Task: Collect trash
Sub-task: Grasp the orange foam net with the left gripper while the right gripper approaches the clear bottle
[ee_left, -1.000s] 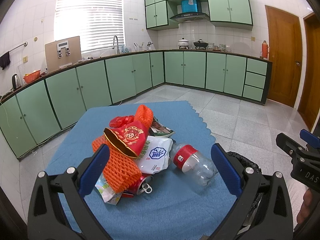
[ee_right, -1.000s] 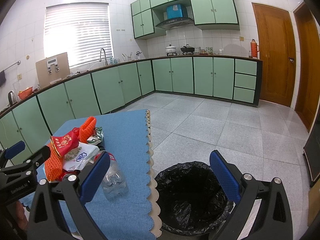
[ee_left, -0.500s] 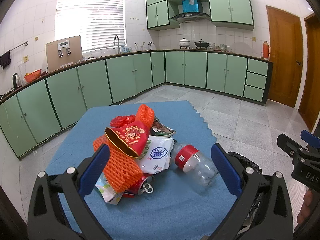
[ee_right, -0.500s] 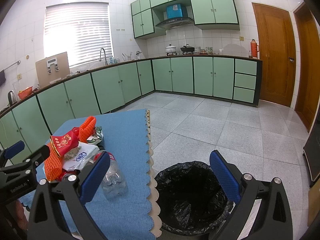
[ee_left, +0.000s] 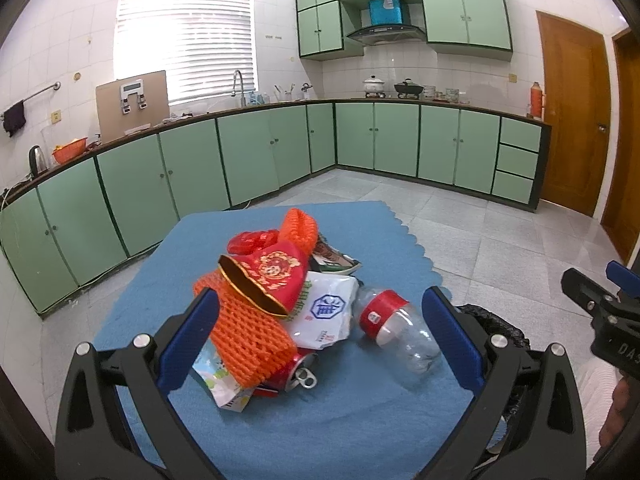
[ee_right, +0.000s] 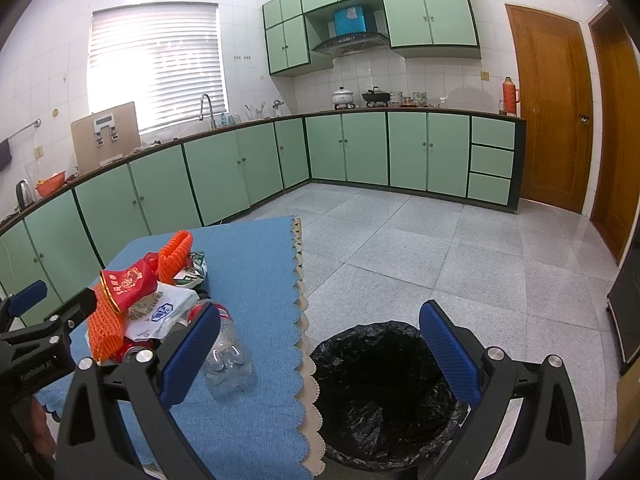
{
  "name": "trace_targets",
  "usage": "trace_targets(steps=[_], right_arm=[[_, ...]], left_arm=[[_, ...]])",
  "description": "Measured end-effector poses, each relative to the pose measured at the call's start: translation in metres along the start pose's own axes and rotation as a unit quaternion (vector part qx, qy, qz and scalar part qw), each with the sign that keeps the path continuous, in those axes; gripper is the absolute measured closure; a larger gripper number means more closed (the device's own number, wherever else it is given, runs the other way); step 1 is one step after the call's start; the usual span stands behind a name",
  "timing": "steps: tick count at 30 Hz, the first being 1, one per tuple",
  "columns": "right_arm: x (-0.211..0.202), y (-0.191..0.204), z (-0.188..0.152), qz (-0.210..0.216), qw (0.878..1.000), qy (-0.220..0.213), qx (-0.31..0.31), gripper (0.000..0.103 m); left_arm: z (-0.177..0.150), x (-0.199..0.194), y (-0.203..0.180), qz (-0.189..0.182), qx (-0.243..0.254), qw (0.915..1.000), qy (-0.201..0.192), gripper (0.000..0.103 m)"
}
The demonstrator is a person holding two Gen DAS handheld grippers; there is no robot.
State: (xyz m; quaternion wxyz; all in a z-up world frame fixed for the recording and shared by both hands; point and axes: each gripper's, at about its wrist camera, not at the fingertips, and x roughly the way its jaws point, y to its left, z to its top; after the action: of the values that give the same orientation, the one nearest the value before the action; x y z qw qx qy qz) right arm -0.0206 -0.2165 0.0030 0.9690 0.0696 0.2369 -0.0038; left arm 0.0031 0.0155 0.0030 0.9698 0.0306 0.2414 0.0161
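- Left gripper (ee_left: 320, 336) open, empty, near the trash pile (ee_left: 276, 304); right gripper (ee_right: 320, 344) open, empty.
- Risk: bottle (ee_left: 396, 336) may roll when nudged.
- Risk: net sleeve (ee_left: 248, 328) could drag the can (ee_left: 298, 374).

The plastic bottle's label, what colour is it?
Red, a band around the clear plastic bottle; clearest in the left wrist view.

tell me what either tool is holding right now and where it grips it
Nothing is held. The left tool is open above the trash pile, and the right tool is open over the bin.
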Motion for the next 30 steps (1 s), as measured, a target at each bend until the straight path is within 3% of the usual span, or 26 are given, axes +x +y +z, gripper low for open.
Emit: trace_targets(steps=[9, 15, 19, 30], right_arm=[[0.022, 0.026, 0.01, 0.037, 0.999, -0.007, -0.022, 0.006], [0.048, 0.049, 0.013, 0.069, 0.997, 0.008, -0.026, 0.012], [0.067, 0.063, 0.01, 0.086, 0.995, 0.028, -0.032, 0.017], [0.097, 0.075, -0.02, 0.101, 0.99, 0.085, -0.05, 0.017]], left_arm=[[-0.004, 0.016, 0.047, 0.058, -0.021, 0.9981, 0.002, 0.005], [-0.004, 0.029, 0.073, 0.084, -0.031, 0.996, 0.004, 0.005], [-0.007, 0.04, 0.084, 0.088, -0.042, 0.9952, 0.014, 0.005], [-0.036, 0.052, 0.094, 0.062, -0.049, 0.9959, 0.044, 0.005]])
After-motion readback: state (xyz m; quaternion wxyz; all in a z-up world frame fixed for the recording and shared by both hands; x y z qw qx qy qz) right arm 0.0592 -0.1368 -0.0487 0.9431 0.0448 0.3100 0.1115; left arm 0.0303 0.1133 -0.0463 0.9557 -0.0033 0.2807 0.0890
